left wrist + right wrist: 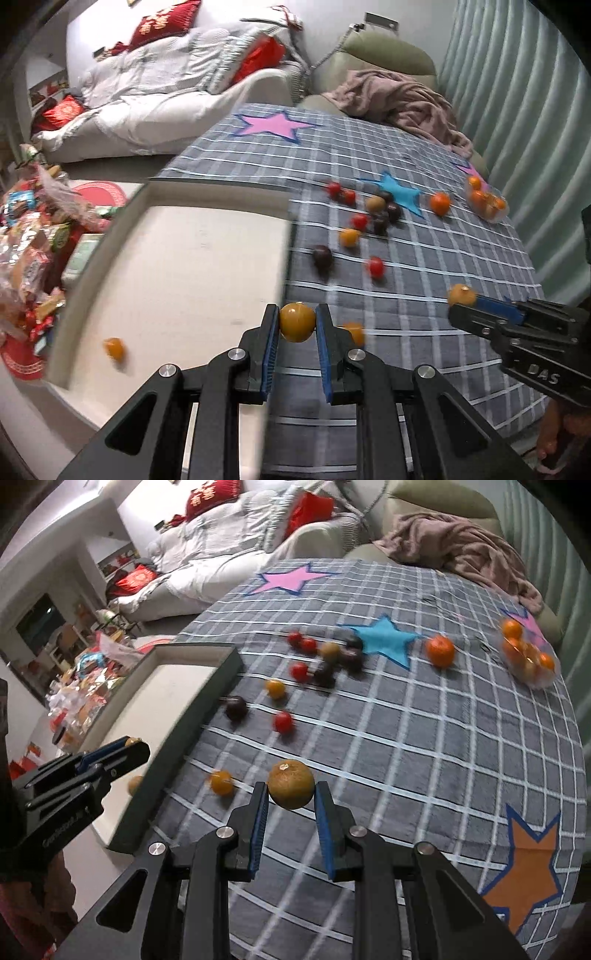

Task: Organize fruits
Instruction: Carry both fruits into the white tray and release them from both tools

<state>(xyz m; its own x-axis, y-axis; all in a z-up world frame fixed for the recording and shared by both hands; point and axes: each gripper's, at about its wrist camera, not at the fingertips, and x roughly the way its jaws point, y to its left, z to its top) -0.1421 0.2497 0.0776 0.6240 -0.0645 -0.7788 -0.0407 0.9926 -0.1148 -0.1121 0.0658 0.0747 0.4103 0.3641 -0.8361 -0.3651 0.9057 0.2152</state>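
Note:
My left gripper [297, 317] is shut on a small yellow-orange fruit [297, 322], held over the right edge of the white tray [184, 266]. One small orange fruit [114, 349] lies in the tray. My right gripper [291, 788] is shut on a dull orange mandarin [291, 784] above the checked cloth [424, 738]. It also shows in the left wrist view [463, 297]. Loose red, dark and orange fruits [314, 664] lie scattered on the cloth. The left gripper [127, 747] shows over the tray in the right wrist view.
A clear bag of small oranges [528, 657] sits at the far right edge. A bigger orange [440, 650] lies near the blue star. A small orange fruit [221, 782] lies beside the tray's dark rim [195, 720]. Sofa, armchair and clutter surround the table.

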